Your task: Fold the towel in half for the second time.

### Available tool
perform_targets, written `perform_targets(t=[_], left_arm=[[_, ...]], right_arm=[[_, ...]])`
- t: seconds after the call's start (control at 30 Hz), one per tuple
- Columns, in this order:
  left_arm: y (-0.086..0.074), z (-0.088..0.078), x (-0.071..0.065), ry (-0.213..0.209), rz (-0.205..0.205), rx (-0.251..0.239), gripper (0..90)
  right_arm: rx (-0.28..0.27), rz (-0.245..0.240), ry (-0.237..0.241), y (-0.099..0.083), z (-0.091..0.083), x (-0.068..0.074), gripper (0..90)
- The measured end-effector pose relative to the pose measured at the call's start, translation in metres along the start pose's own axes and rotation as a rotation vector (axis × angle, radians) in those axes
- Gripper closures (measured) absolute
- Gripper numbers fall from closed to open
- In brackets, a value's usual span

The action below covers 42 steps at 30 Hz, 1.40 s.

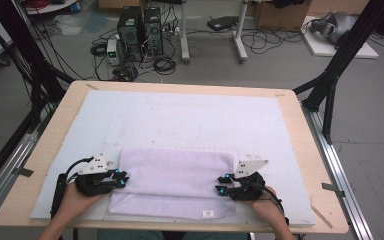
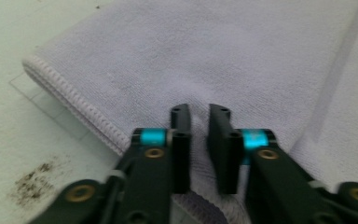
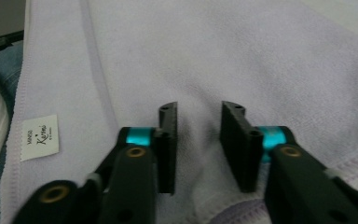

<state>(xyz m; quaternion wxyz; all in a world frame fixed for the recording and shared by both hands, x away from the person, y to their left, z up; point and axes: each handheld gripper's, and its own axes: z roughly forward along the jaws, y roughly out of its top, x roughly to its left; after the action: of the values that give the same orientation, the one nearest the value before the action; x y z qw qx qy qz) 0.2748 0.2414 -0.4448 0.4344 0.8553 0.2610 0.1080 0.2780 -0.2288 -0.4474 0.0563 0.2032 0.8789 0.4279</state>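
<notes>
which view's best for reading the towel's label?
Right gripper view: the label sits near the towel's hem, large enough to show dark print on white. In the high view it is a tiny white patch at the towel's near edge, unreadable. The left gripper view has towel and stitched hem.

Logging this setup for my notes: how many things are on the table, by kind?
Towel: 1
White mat under it: 1
Grippers, left gripper and right gripper: 2
Total: 4
</notes>
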Motion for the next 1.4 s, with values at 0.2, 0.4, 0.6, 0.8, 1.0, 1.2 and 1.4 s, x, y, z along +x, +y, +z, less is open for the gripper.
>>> perform_targets(t=[0.2, 0.4, 0.6, 0.8, 1.0, 1.2, 1.4], left_arm=[[0.002, -0.006, 0.0, -0.004, -0.012, -0.02, 87.5], [0.016, -0.029, -0.004, -0.001, 0.004, -0.058, 87.7], [0.026, -0.057, -0.023, -0.019, 0.038, -0.081, 87.7], [0.015, -0.061, -0.038, -0.112, 0.041, -0.032, 72.8], [0.019, -0.045, -0.017, -0.036, 0.003, -0.047, 52.2], [0.026, -0.019, 0.02, 0.104, -0.087, -0.068, 43.7], [0.02, 0.008, 0.045, 0.111, -0.17, 0.013, 33.5]], right_arm=[[-0.007, 0.0, 0.039, 0.004, -0.004, -0.002, 86.2], [-0.077, -0.021, 0.059, 0.021, -0.028, 0.0, 86.8], [-0.09, -0.091, 0.11, 0.04, -0.057, 0.019, 86.8], [-0.05, -0.134, 0.252, 0.034, -0.058, 0.038, 71.9], [-0.06, -0.015, 0.085, 0.028, -0.042, 0.004, 56.3], [-0.038, 0.108, -0.088, 0.024, -0.026, -0.037, 41.6], [0.009, 0.21, -0.058, 0.014, -0.01, -0.063, 35.2]])
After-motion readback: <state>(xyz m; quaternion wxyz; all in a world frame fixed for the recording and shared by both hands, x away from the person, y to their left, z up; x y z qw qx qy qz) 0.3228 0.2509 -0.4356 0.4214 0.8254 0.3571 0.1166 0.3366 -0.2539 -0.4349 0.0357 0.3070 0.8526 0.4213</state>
